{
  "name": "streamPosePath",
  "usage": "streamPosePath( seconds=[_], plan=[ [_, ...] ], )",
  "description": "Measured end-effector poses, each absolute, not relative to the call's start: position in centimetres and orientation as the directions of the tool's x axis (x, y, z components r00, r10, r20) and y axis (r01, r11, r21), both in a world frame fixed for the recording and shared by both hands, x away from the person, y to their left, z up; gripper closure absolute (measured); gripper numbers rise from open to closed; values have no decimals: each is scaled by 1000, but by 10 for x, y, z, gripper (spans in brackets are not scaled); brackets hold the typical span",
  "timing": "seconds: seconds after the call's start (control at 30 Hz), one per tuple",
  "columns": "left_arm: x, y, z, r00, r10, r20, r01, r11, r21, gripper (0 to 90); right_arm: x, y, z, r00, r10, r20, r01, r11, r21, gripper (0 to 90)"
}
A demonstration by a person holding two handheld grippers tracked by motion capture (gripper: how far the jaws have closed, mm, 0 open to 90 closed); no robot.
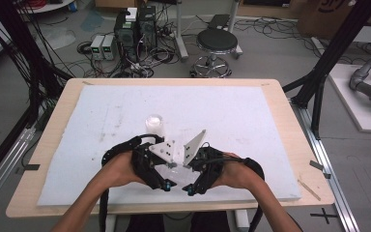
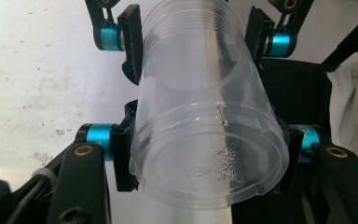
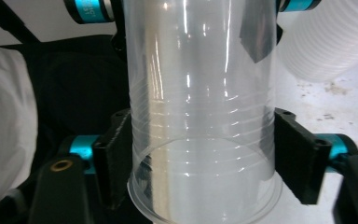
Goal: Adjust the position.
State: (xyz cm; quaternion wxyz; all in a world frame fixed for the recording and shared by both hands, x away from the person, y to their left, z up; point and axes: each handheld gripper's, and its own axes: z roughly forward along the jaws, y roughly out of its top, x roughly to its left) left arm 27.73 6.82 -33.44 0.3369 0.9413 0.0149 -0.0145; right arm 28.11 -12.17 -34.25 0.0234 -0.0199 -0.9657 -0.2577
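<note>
status: handover of one clear plastic cup is partly done. you hold the cup off the white foam sheet, at its near edge and about the middle, between the two tools, which face each other.

left gripper: clenched on the cup wall close to the base, with both pads pressing in.

right gripper: jaws bracket the same cup at the rim end. the pads lie at the wall, but you cannot tell from the right gripper view whether they press or stand just clear.

judged remaining: free the rim end fully, confirm the left grip alone carries the cup, then move it to where it belongs.

containers:
- held cup: empty, nothing inside, wall undented as far as the views show.
- stack of nested translucent plastic cups: stands mouth down on the sheet, farther off and slightly left of the tools. its contents cannot be made out.
</note>
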Motion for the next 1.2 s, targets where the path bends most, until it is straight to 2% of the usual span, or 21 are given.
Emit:
streamPosePath(
  seconds=[0.03,0.07,0.17,0.47,0.6,0.83,1.2],
  plan=[
    [277,68,-334,999,18,-37,38,-773,634,416,281,-122,-342,-998,26,55,51,866,497,245],
    [278,69,-334,999,16,-32,33,-773,633,417,282,-122,-344,-999,-11,54,19,857,514,191],
    [278,70,-334,999,23,-29,36,-767,641,416,280,-125,-345,-998,11,56,38,849,527,146],
    [278,73,-333,999,32,-31,44,-764,643,416,282,-130,-345,-999,31,28,42,822,567,134],
    [278,76,-336,999,36,-37,51,-738,673,416,284,-135,-343,-999,35,36,50,792,608,134],
    [278,91,-344,996,63,-61,87,-652,753,416,285,-153,-340,-997,50,60,78,698,711,133],
    [274,118,-355,988,95,-124,151,-385,911,415,281,-182,-337,-993,81,83,112,494,862,134]
  ],
)
